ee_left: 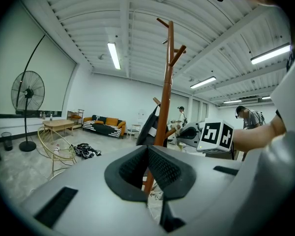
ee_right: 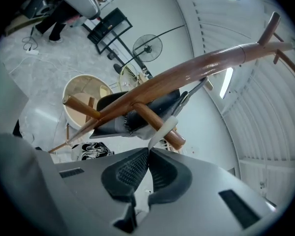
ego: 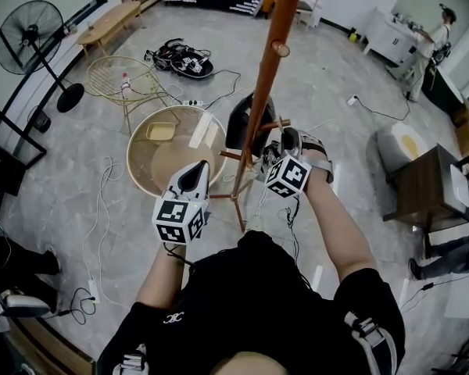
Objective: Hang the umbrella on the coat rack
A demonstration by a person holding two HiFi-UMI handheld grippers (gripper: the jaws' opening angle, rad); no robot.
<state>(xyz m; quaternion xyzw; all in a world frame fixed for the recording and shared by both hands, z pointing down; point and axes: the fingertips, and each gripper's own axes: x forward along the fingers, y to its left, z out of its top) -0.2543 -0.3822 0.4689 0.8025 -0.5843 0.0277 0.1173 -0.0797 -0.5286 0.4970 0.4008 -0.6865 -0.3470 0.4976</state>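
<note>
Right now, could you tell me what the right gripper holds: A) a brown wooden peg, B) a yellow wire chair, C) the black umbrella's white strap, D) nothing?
C: the right gripper has its jaws shut on the white strap leading up to the black umbrella.

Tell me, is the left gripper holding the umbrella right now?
No, the left gripper has its jaws shut together on nothing, and the black umbrella sits against the coat rack beyond them.
</note>
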